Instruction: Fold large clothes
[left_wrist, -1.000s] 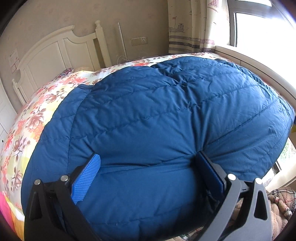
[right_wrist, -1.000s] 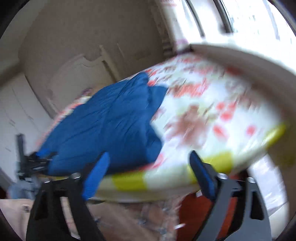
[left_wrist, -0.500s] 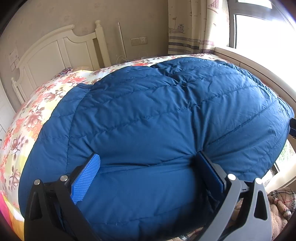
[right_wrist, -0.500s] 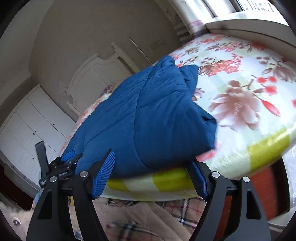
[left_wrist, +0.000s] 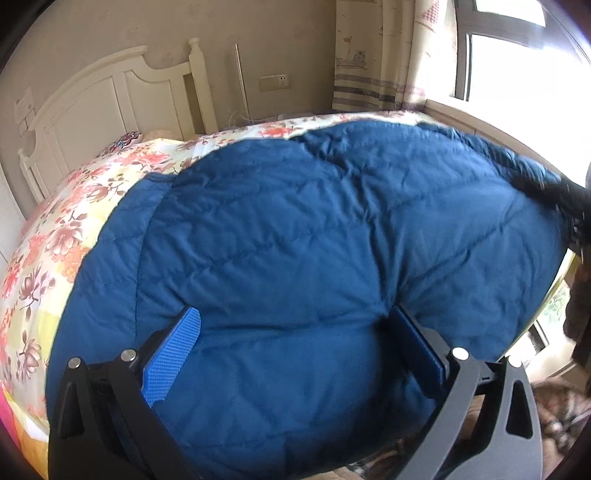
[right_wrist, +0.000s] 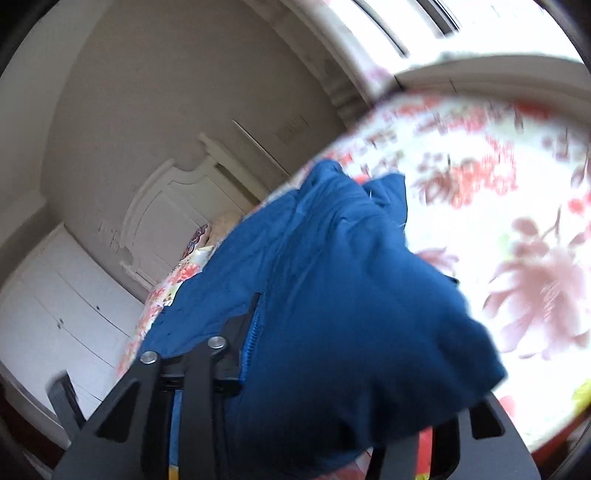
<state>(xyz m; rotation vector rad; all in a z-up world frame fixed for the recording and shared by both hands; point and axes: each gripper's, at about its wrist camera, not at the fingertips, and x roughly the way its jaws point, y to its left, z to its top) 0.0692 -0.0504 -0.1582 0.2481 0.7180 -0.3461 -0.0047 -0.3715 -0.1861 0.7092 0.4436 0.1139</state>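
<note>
Left tool (left_wrist: 295, 343) pinches the quilted blue down jacket's (left_wrist: 314, 240) near edge; right tool (right_wrist: 332, 369) closing on its right corner, bare floral bed (right_wrist: 498, 192) beyond

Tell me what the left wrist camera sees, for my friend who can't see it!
A puffy blue quilted coat lies spread over a bed with a flowery sheet, bulging between the two fingers of the left gripper. Behind are a white headboard, a curtain and a bright window.
</note>
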